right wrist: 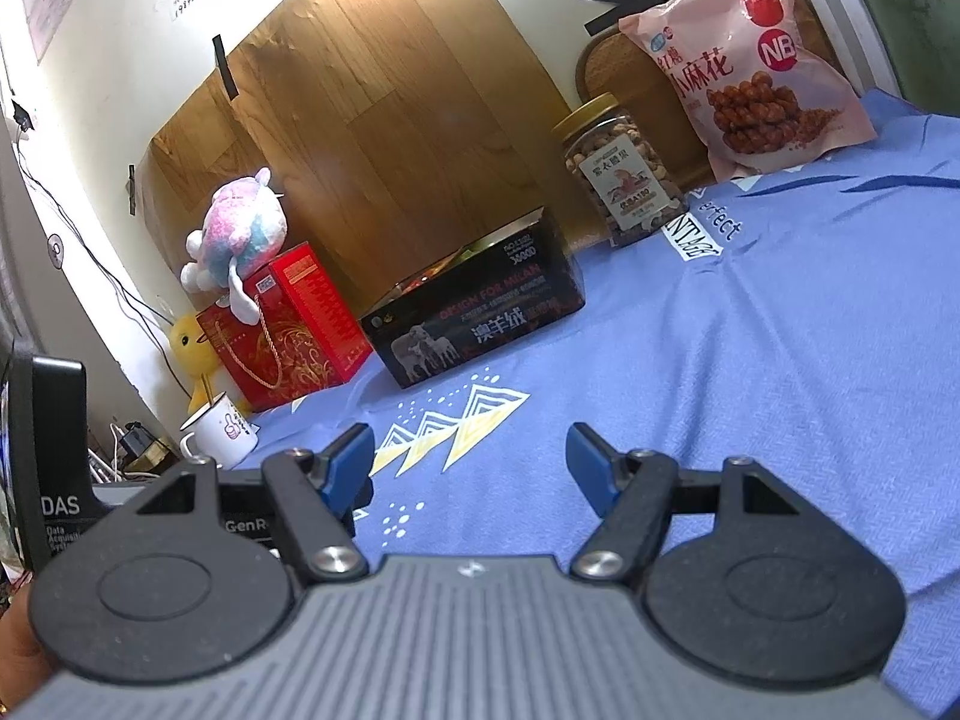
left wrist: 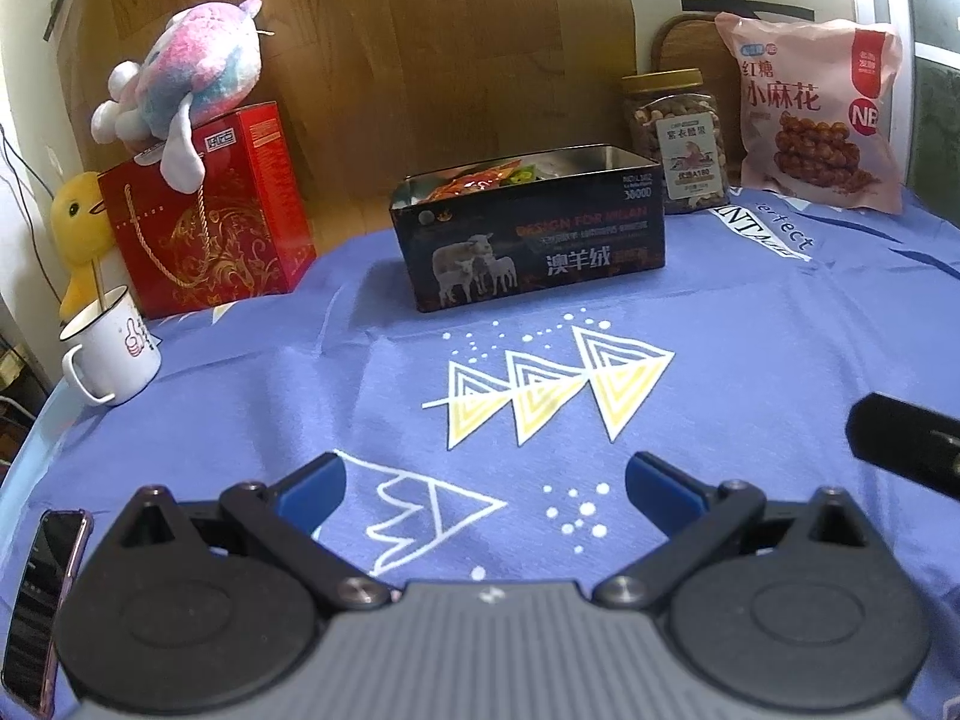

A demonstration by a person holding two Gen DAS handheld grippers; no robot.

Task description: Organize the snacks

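Note:
A black open tin box [left wrist: 528, 234] [right wrist: 480, 318] with sheep printed on its side stands mid-table, with orange snack packets [left wrist: 480, 180] showing inside. To its right stand a clear nut jar [left wrist: 675, 141] [right wrist: 624, 168] with a gold lid and a pink bag of twisted snacks [left wrist: 816, 114] [right wrist: 750, 60]. My left gripper [left wrist: 486, 489] is open, low over the blue cloth, well short of the box, nothing between its blue pads. My right gripper [right wrist: 471, 468] is open too, empty, to the right of the left one.
A red gift box [left wrist: 216, 216] [right wrist: 288, 324] with a plush toy [left wrist: 180, 84] on top sits back left, beside a yellow duck toy [left wrist: 81, 240] and a white mug [left wrist: 111, 354] [right wrist: 219, 432]. A phone [left wrist: 42, 606] lies near left. A blue cloth [left wrist: 750, 330] covers the table.

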